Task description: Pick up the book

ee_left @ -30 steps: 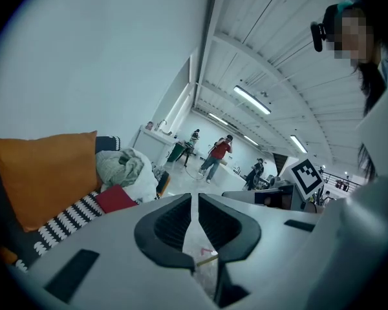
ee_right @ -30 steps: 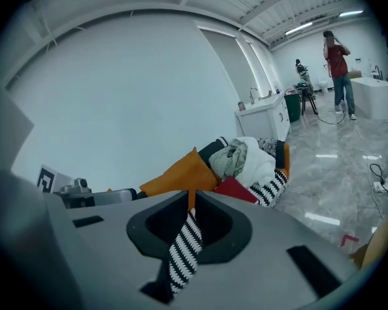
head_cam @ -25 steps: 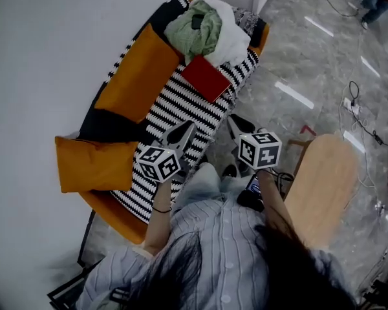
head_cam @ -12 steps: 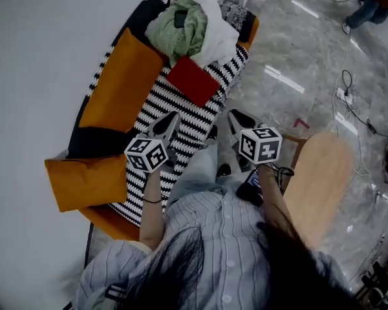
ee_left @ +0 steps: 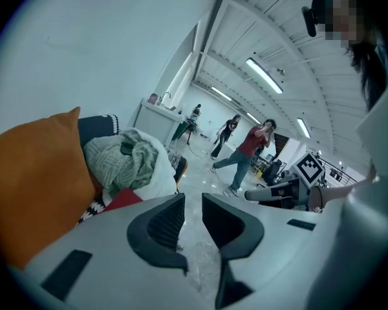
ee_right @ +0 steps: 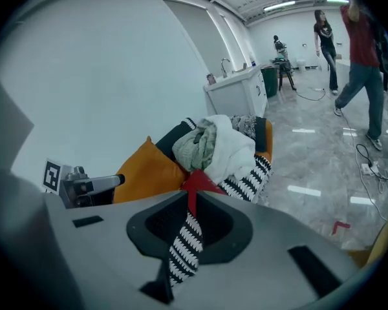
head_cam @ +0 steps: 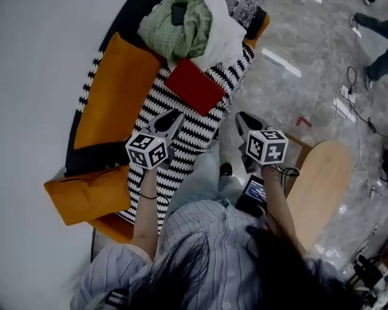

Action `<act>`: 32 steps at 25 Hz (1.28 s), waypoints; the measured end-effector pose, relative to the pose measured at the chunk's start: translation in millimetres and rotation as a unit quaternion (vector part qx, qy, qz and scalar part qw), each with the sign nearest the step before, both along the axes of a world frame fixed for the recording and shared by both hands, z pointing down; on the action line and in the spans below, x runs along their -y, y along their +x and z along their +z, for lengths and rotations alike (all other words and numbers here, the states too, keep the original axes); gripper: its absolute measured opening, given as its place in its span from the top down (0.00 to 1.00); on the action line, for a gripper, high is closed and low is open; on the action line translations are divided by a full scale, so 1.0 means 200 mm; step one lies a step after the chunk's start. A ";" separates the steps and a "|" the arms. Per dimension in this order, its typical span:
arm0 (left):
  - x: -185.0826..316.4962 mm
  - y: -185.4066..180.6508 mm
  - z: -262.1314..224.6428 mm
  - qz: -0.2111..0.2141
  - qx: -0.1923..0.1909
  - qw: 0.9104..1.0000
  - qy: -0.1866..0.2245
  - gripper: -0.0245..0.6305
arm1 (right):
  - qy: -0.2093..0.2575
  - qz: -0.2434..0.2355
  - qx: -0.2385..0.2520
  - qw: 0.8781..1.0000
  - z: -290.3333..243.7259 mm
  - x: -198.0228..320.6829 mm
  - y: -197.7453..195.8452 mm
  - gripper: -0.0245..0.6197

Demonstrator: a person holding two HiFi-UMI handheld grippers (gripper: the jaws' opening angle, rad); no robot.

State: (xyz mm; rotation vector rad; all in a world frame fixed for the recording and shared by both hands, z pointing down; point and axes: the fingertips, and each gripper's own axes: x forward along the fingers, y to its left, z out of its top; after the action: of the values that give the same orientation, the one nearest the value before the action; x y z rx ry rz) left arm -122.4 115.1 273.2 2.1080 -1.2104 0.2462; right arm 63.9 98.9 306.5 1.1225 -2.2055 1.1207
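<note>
The step in hand is the approach: neither pair of tongs has reached the book (head_cam: 195, 86). It lies flat on the striped sofa cover (head_cam: 181, 126), its far edge against the heap of clothes (head_cam: 184, 24), with an orange cushion (head_cam: 113, 89) off to its left.

The left tongs (head_cam: 170, 119) hang over the stripes near the book's near corner, clear of it. Their jaws have just been opening and stand only a narrow slit apart, with nothing between them. The right tongs (head_cam: 247, 121) are closed and empty, out over the floor past the sofa's front edge (the right gripper view shows the book straight ahead of them).

As I judge it, the next move calls for the left jaws to spread much wider, drop lower and straddle the book's near edge, one jaw pressing into the soft cover beneath it. The right tongs would have to open too if they are to help.
</note>
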 end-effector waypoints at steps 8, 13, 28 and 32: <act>0.31 -0.22 0.48 0.038 0.026 0.997 -0.061 0.78 | -0.040 0.003 0.023 0.999 0.38 0.24 -0.15 0.89; 0.50 -0.33 0.78 0.040 0.038 0.994 -0.091 0.76 | -0.079 0.015 0.046 0.996 0.64 0.33 -0.23 0.88; 0.83 -0.52 1.57 0.184 0.134 0.961 -0.159 0.53 | -0.137 -0.034 0.023 0.990 1.40 0.33 -0.33 0.59; 0.85 -0.51 1.65 0.248 0.158 0.940 -0.173 0.48 | -0.159 -0.052 0.020 0.986 1.50 0.30 -0.36 0.52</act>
State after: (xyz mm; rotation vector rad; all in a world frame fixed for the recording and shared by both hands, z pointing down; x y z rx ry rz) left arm -224.6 -55.4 603.9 2.0653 -0.7053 0.9842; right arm -8.5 39.2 606.5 0.8456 -1.9954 1.3985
